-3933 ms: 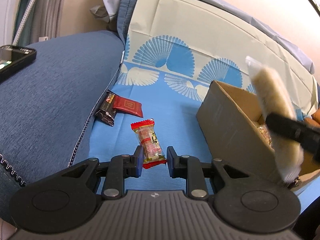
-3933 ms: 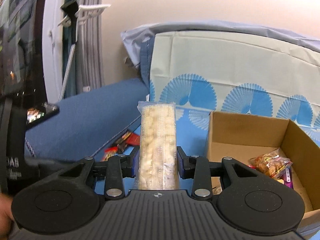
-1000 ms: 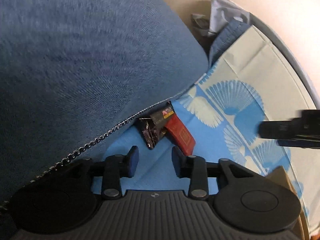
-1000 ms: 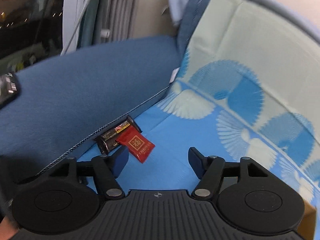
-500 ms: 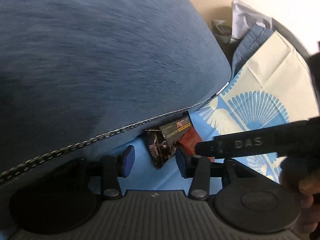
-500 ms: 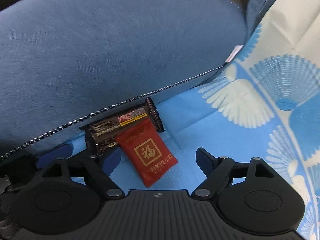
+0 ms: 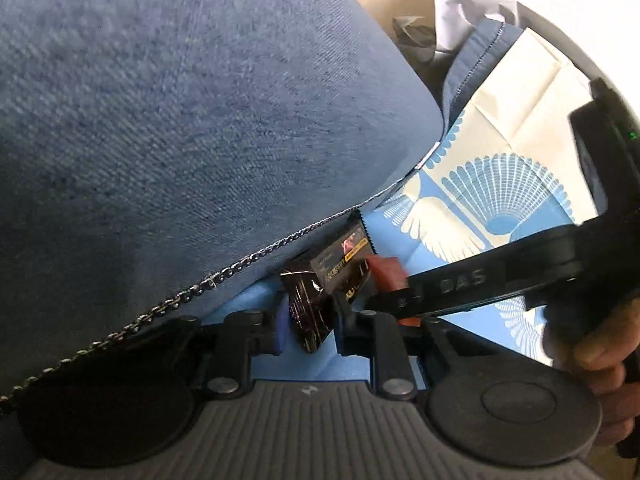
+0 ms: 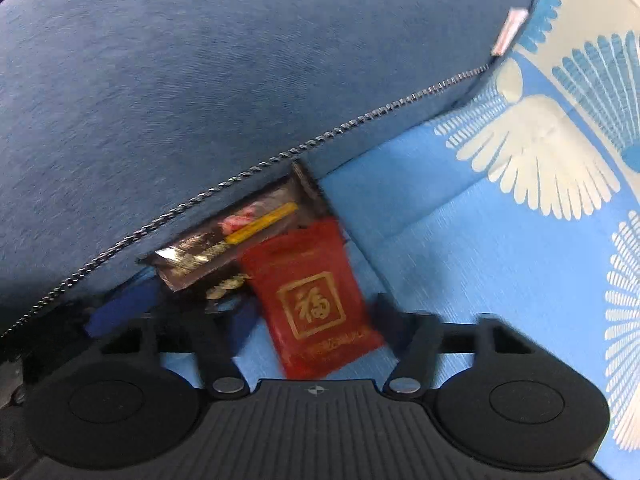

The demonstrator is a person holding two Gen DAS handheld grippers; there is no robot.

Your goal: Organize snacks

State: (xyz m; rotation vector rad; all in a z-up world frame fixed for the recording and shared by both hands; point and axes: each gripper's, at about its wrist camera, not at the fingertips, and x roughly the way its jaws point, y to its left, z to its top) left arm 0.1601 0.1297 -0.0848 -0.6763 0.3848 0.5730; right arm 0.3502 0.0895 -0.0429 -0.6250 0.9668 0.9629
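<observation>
Left gripper (image 7: 308,322): jaws closing around the glossy black foil snack packet (image 7: 320,292) at lower centre, pads seemingly touching it.
Right gripper (image 8: 308,320): jaws closing around the flat red sachet (image 8: 310,300) (gold emblem); contact blurred, cannot tell.
Blue fabric cushion (image 8: 240,80): filling upper left.

My right claw (image 7: 394,298) crosses in front of the red packet (image 7: 386,274) in the left view, leaving only its top corner showing. The dark wrapper (image 8: 224,240) lies partly tucked under the blue cushion (image 8: 240,80). In the right view my fingertips (image 8: 384,308) are motion-blurred, so contact with the red packet cannot be told. My hand (image 7: 600,356) is cut off by the edge.
</observation>
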